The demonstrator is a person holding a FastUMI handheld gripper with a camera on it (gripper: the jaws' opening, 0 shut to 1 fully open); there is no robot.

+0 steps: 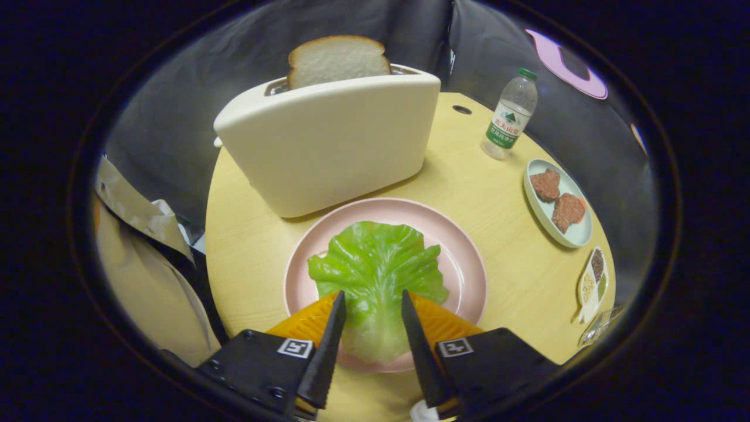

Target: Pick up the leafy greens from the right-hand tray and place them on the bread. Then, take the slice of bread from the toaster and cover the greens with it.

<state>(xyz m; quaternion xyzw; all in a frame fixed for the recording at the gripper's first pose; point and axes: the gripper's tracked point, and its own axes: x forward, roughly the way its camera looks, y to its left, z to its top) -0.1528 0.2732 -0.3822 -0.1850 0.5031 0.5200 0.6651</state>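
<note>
A green lettuce leaf [375, 264] lies spread on the pink plate [463, 258] just in front of the cream toaster [334, 146]. The leaf covers whatever lies under it; only a pale sliver peeks out at its left edge. A slice of white bread [337, 58] stands up out of the toaster's slot. My gripper [374, 293] is open and low over the near side of the plate. The leaf's stem end lies between the fingers, which stand apart on either side of it.
On the round wooden table [504, 193], a water bottle [510, 114] stands beyond the toaster to the right. A pale tray [577, 234] holding two brown patties and a small divided dish [593, 281] sit at the right. A person's beige sleeve [135, 264] is at the left.
</note>
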